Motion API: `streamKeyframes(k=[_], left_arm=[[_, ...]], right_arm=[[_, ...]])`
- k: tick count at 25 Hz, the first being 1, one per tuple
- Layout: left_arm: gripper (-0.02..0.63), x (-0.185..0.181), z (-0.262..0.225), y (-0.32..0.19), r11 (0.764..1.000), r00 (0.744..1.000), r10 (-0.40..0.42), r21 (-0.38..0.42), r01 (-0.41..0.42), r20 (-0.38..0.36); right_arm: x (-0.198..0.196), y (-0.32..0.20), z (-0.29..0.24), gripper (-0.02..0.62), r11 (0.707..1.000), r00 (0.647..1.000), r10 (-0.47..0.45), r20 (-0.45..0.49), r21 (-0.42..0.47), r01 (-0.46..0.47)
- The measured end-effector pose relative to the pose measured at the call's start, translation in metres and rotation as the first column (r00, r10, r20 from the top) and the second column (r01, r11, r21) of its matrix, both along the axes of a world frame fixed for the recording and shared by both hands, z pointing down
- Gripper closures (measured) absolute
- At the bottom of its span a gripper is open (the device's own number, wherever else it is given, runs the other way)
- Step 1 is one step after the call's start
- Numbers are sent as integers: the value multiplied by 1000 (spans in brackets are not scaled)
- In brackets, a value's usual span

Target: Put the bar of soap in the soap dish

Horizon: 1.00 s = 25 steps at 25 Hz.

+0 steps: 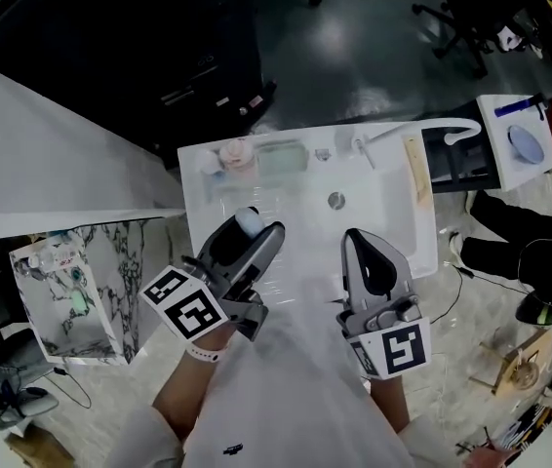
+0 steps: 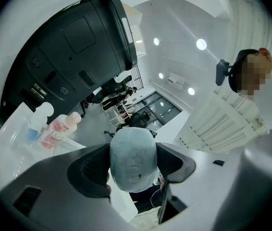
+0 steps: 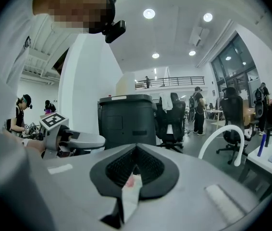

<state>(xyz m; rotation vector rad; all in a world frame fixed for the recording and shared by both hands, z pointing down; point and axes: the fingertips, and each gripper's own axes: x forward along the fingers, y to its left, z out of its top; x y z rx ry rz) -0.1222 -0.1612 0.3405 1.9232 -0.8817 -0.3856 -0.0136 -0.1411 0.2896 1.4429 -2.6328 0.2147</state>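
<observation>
A pale blue-grey bar of soap is clamped between the jaws of my left gripper, which is tilted upward. In the head view that left gripper hovers over the left half of the white sink, with the soap at its tip. A pale green soap dish rests on the sink's back ledge, beyond the soap. My right gripper is held over the sink's right half, shut with nothing in it. Its black pads meet in the right gripper view.
Two small bottles stand at the sink's back left, also seen as bottles. A white curved faucet and a wooden strip are at the right. The drain lies mid-basin. A large black bin stands behind.
</observation>
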Motion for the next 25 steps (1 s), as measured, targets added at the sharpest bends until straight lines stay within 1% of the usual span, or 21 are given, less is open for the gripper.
streamKeyframes(k=[7, 14, 25], left_arm=[[313, 8, 16, -14, 1000, 1000, 13, -25, -13, 15], [311, 16, 30, -25, 999, 999, 19, -51, -17, 49], [311, 28, 61, -48, 997, 994, 6, -81, 3, 113]], right_arm=[[-1, -11, 15, 589, 1000, 1000, -18, -1, -25, 17], [6, -27, 26, 589, 999, 1000, -13, 14, -49, 14], [15, -51, 43, 589, 998, 999, -25, 36, -64, 27]])
